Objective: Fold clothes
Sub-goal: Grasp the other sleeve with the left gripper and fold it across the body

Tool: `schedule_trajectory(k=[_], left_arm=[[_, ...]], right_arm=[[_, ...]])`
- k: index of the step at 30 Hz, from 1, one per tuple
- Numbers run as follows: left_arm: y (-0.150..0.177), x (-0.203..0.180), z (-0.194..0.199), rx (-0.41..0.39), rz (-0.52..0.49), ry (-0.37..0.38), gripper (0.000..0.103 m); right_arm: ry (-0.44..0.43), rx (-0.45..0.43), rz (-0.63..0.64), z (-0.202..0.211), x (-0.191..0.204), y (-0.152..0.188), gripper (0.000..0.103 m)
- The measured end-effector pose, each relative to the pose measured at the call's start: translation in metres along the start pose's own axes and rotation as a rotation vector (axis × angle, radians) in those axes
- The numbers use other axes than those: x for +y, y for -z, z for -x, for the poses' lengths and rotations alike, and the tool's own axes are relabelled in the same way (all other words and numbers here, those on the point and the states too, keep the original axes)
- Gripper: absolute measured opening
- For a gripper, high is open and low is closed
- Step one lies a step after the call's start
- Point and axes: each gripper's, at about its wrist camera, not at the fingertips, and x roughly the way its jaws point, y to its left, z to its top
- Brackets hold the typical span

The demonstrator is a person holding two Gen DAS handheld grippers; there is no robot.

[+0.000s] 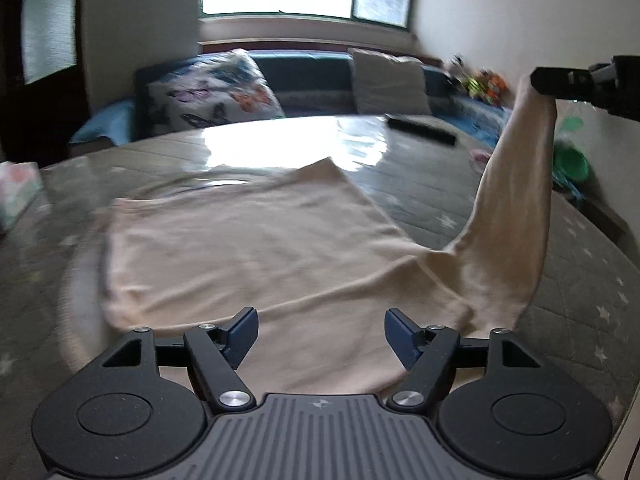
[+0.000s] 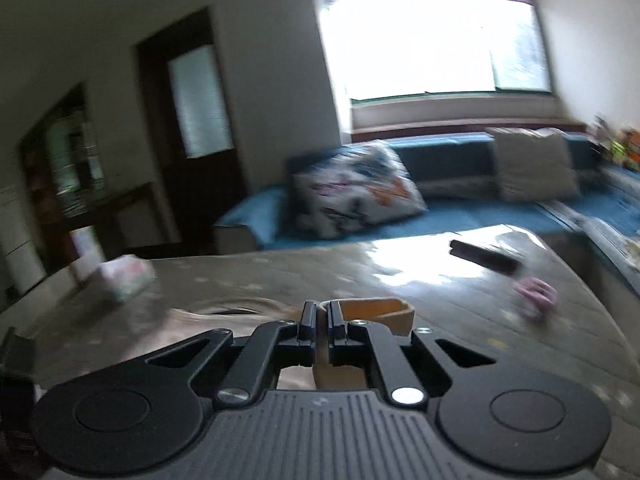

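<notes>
A cream garment (image 1: 256, 248) lies spread on the grey starred table (image 1: 420, 184). My left gripper (image 1: 320, 330) is open and empty, low over the garment's near edge. My right gripper (image 1: 540, 82) shows at the upper right of the left wrist view, shut on the garment's sleeve (image 1: 516, 200) and holding it lifted well above the table. In the right wrist view my right gripper (image 2: 320, 316) is shut on the cream sleeve end (image 2: 380, 312), which sticks out to the right of the fingers.
A black remote (image 1: 420, 128) lies at the table's far side, and a small pink item (image 2: 534, 294) near it. A tissue pack (image 2: 124, 278) sits at the table's left. A blue sofa (image 2: 448, 216) with cushions stands behind. Green items (image 1: 570, 162) lie right of the table.
</notes>
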Motion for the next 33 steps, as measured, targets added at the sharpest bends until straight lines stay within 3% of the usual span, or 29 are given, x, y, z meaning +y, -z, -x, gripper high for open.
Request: schedule_trajectory(k=[5, 11, 15, 19, 28, 33], left_arm=[[0.019, 0.048, 0.037, -0.040, 0.075, -0.087, 0.076], [0.046, 0.095, 0.065, -0.047, 0.165, -0.185, 0.077], [0.057, 0.113, 0.074, -0.041, 0.201, -0.224, 0.077], [0.057, 0.118, 0.077, -0.051, 0.212, -0.232, 0.077], [0.035, 0.084, 0.046, -0.038, 0.140, -0.158, 0.082], [0.030, 0.072, 0.025, 0.005, 0.104, -0.148, 0.083]], right_arm=[[-0.137, 0.019, 0.102, -0.021, 0.068, -0.004, 0.004], [-0.287, 0.113, 0.213, -0.053, 0.144, 0.017, 0.005], [-0.338, 0.194, 0.260, -0.060, 0.170, 0.040, 0.014], [-0.302, 0.224, 0.290, -0.057, 0.159, 0.048, 0.017], [-0.083, 0.370, 0.246, -0.074, 0.081, 0.082, 0.023], [-0.054, 0.419, 0.198, -0.079, 0.053, 0.102, 0.026]])
